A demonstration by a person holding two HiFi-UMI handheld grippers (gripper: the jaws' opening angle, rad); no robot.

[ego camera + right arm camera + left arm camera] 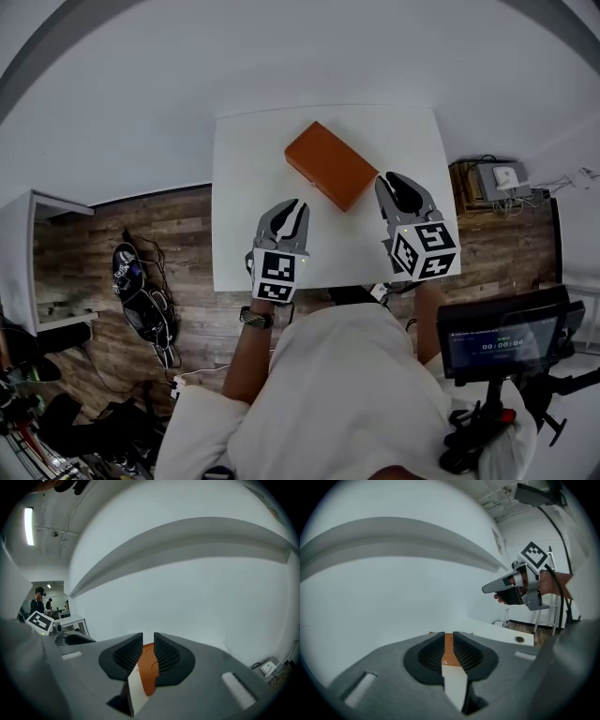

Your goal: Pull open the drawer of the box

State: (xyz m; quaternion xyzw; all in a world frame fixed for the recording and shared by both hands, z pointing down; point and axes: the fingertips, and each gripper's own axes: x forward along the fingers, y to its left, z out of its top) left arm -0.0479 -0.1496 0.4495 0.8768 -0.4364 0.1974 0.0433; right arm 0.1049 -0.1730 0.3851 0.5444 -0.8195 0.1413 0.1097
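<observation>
Presently, the flat orange rectangular box [330, 164] lies on the white surface [244, 187] just ahead of both tools, with no drawer visibly protruding. The left tool [296, 204] and right tool [395, 179] are narrowly parted and empty. Bracing the box while pulling straight seems advisable.

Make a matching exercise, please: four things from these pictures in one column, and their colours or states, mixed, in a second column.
Things:
1. box
2. table
3. floor
4. left gripper

Colours or states:
a. white
b. jaws apart, nothing held
c. orange
d. brown wood

Pairs: 1-c, 2-a, 3-d, 4-b
</observation>
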